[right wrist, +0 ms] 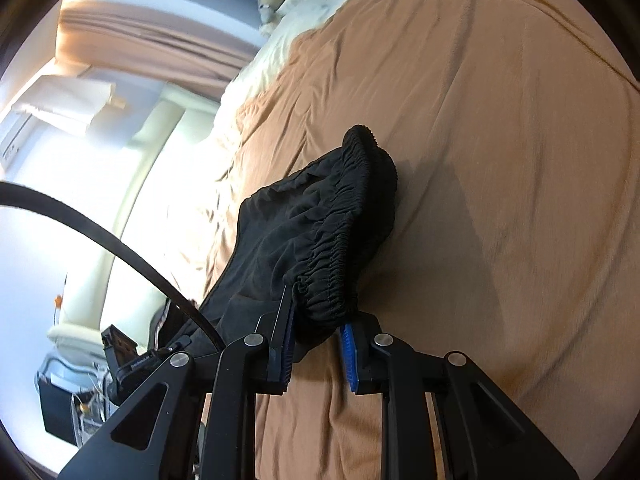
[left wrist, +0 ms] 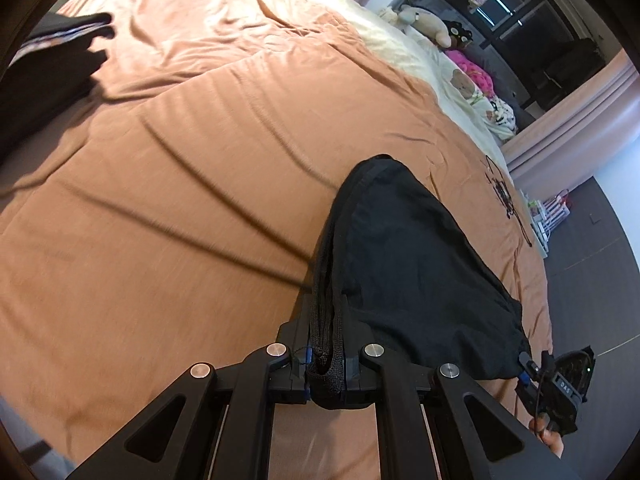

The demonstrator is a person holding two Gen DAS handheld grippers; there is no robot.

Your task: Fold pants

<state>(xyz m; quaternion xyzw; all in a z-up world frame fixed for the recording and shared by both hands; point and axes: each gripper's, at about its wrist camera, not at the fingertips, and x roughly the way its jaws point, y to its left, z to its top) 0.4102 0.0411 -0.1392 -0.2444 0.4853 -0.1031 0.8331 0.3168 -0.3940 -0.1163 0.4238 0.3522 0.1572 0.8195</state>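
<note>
Black pants lie bunched on an orange bed cover. My left gripper is shut on a thick folded edge of the pants, with fabric pinched between its fingers. In the right wrist view my right gripper has its jaws apart, with the gathered elastic waistband of the pants lying between the blue pads. The right gripper also shows at the lower right of the left wrist view, at the pants' far corner. The pants sag between the two grippers just above the cover.
A second dark garment pile lies at the bed's far left. Cream bedding with soft toys is at the head of the bed. The bed edge and grey floor are to the right. A black cable crosses the right wrist view.
</note>
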